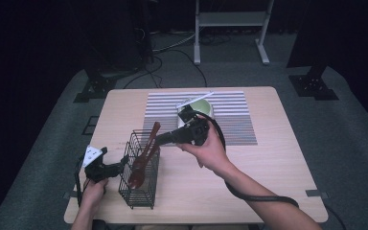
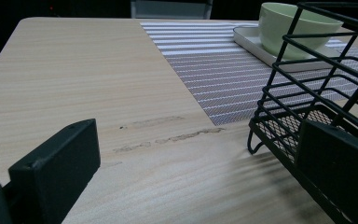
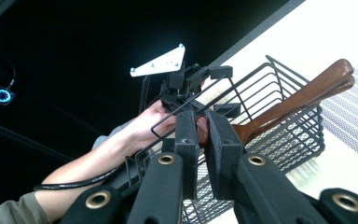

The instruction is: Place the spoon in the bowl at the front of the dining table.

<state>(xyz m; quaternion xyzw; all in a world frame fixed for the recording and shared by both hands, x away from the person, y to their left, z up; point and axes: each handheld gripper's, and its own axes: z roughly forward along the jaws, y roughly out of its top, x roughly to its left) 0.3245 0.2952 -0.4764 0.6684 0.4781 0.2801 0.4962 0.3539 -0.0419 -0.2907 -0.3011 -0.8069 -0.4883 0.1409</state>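
Right gripper (image 1: pixel 160 139) is what we record first: from the high view its jaws are brought together, their tips just beside the handles of the wooden spoons (image 1: pixel 143 155) that stand tilted in the black wire basket (image 1: pixel 139 191) directly ahead of it; we cannot tell whether the tips touch the wood. Behind this gripper sits a green bowl (image 1: pixel 197 106) on a striped placemat (image 1: pixel 230 115). Left gripper (image 1: pixel 120 165) meets the basket's near wall, its jaws spread. In the left gripper view we note both jaws well apart, one against the basket's mesh at lower right, the other over bare table (image 2: pixel 74 70); the bowl rests on a white tray (image 2: pixel 251 39) beyond the basket. In the right gripper view we see the jaws closed together with nothing visibly between them, the spoon handles leaning over the basket rim just past the tips, and the other gripper at the basket's far side.
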